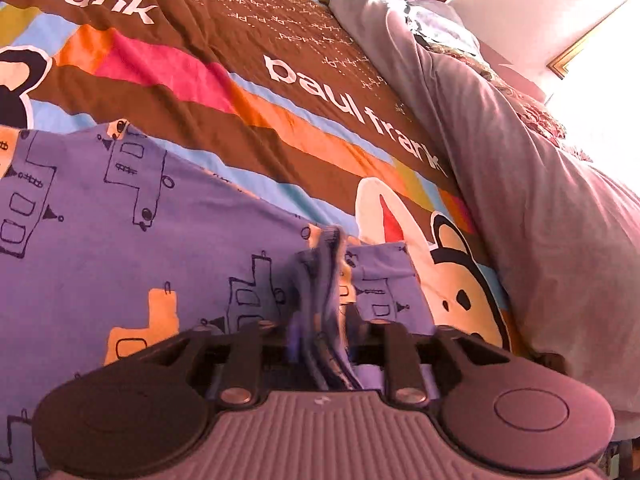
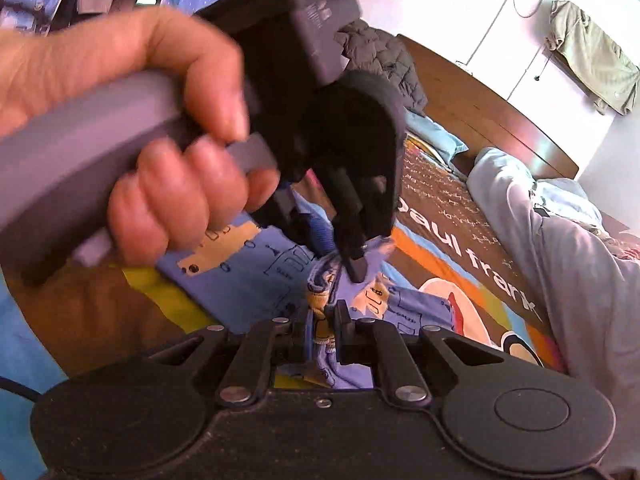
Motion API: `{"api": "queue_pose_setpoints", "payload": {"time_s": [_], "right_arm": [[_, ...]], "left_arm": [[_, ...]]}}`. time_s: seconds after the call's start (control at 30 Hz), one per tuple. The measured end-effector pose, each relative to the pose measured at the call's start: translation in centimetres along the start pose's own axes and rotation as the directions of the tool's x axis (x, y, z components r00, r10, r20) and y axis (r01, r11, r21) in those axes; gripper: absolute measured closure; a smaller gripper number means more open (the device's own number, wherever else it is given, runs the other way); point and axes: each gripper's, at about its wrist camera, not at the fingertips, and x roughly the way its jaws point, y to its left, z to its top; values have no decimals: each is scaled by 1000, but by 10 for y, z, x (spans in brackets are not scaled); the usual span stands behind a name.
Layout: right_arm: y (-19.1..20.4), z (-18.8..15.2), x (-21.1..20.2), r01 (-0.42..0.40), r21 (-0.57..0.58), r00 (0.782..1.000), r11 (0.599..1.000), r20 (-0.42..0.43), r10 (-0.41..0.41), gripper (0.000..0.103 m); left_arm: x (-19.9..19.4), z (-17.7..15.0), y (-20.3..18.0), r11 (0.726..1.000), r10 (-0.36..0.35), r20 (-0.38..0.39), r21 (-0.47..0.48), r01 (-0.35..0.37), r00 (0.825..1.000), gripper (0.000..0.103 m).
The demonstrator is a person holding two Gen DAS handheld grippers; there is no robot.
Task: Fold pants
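A bed is being covered by a striped cartoon bedspread [image 1: 248, 128], with a grey quilt [image 1: 520, 184] heaped along its right and white cupboards [image 2: 516, 40] behind. The blue printed pants [image 1: 120, 240] are being spread across it. A blurred bunch of cloth sits between the left gripper's [image 1: 320, 320] parted fingers; the right gripper [image 2: 322, 332] is being clenched on a fold. A hand [image 2: 132, 128] is blocking much of the right view.

Blue cotton pants [image 1: 120, 240] printed with dark outlined and orange trucks lie spread on the bed, one edge bunched up in a gathered ridge.
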Motion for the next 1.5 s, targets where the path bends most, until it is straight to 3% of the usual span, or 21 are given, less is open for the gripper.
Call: {"api": "queue_pose_setpoints", "payload": {"time_s": [0.13, 0.23, 0.37, 0.6, 0.9, 1.1, 1.3, 1.37, 1.4, 1.43, 1.47, 1.5], "right_arm": [[4, 0, 5, -10, -4, 1000, 1000, -18, 10, 93], [6, -1, 3, -11, -9, 1000, 1000, -22, 11, 92], [8, -1, 5, -7, -27, 1000, 1000, -22, 6, 92], [12, -2, 5, 10, -55, 1000, 998, -11, -11, 92], [20, 13, 0, 12, -105, 1000, 994, 13, -10, 92], [37, 41, -2, -38, -111, 998, 993, 40, 43, 93], [68, 66, 4, -134, -145, 990, 980, 34, 140, 92], [80, 68, 12, -185, -178, 982, 966, -6, 187, 91], [83, 68, 13, -202, -186, 979, 962, -15, 203, 85], [83, 66, 11, -222, -197, 975, 955, -18, 222, 82], [81, 64, 9, -225, -208, 974, 952, -12, 227, 70], [76, 60, 3, -216, -222, 975, 951, 8, 224, 48]], "left_arm": [[3, 0, 4, 999, -31, -6, -23, 31, 1000, 68], [3, 0, 0, 1000, 3, 2, 6, -3, 1000, 87], [1, -1, -3, 999, 29, 4, 22, -29, 1000, 92], [-3, -1, -13, 993, 80, 10, 82, -80, 997, 93], [-30, 11, -2, 991, 53, 30, 120, -56, 998, 93], [-64, 20, 29, 994, 43, 67, 94, -50, 997, 93], [-83, 21, 68, 991, 107, 69, 76, -113, 992, 93], [-83, 19, 82, 991, 130, 51, 34, -132, 990, 85], [-84, 18, 88, 988, 156, 50, 2, -157, 986, 80], [-87, 17, 92, 985, 171, 56, -23, -170, 984, 66], [-92, 15, 95, 985, 171, 71, -38, -169, 983, 48], [-98, 14, 97, 986, 165, 95, -48, -161, 982, 38]]}}
